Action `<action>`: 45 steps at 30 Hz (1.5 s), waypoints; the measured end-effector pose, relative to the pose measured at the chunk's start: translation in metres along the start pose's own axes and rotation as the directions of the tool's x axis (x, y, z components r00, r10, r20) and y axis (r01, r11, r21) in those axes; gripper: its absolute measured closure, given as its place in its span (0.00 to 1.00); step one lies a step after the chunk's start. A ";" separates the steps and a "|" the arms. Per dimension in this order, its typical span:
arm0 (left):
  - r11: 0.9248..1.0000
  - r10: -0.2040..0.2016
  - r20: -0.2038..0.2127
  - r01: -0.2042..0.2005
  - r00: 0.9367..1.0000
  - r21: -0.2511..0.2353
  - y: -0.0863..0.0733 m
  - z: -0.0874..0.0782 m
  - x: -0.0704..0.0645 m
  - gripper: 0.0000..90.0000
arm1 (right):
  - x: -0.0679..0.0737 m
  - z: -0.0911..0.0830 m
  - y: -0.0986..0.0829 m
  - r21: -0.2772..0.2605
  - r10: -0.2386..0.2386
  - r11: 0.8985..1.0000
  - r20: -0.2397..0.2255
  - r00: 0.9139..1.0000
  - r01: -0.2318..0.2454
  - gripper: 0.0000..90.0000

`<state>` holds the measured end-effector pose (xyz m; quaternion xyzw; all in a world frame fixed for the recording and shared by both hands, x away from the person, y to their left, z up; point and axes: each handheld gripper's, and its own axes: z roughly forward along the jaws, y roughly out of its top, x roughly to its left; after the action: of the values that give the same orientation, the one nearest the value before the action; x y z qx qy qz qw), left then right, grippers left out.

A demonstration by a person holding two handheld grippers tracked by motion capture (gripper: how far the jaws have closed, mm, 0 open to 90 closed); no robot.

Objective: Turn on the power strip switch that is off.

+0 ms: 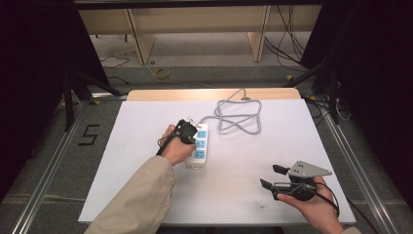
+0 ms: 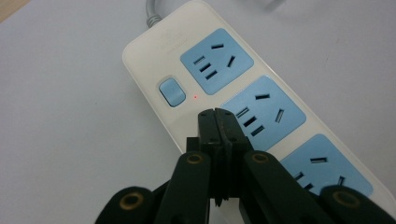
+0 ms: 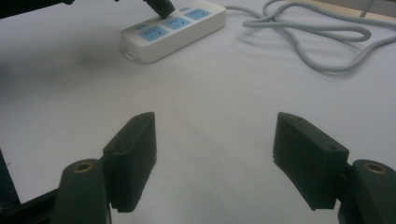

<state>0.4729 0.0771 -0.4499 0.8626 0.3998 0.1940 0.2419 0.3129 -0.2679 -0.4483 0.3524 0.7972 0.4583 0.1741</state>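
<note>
A white power strip (image 1: 198, 146) with three blue sockets lies near the middle of the white table. Its blue switch (image 2: 171, 91) sits beside a small red light (image 2: 194, 97). My left gripper (image 2: 215, 114) is shut with nothing between its jaws, its tips just above the strip's casing close to the switch. In the high view the left gripper (image 1: 187, 132) hovers at the strip's left side. My right gripper (image 1: 270, 176) stands open over bare table at the front right, holding nothing. The right gripper view shows the power strip (image 3: 173, 29) far off.
The strip's grey cable (image 1: 237, 116) lies coiled on the table behind it and runs off the far edge. A wooden board (image 1: 160, 94) borders the table's back. Shelving and loose cables stand on the floor beyond.
</note>
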 end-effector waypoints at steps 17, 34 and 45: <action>0.999 -0.040 0.028 0.040 0.999 -0.003 0.000 0.000 0.005 1.00 | -0.001 -0.002 0.000 -0.001 -0.002 1.000 0.001 1.000 0.002 0.34; 1.000 -0.019 0.009 0.019 1.000 -0.008 0.000 0.000 0.002 1.00 | -0.001 -0.002 0.000 -0.005 -0.001 1.000 -0.001 1.000 0.001 0.34; 1.000 -0.012 0.004 0.012 1.000 -0.014 -0.001 0.000 0.001 1.00 | -0.001 -0.003 0.000 -0.005 -0.002 1.000 0.001 1.000 0.002 0.34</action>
<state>0.4733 0.0782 -0.4504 0.8587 0.4031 0.1938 0.2499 0.3115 -0.2704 -0.4468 0.3515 0.7963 0.4599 0.1756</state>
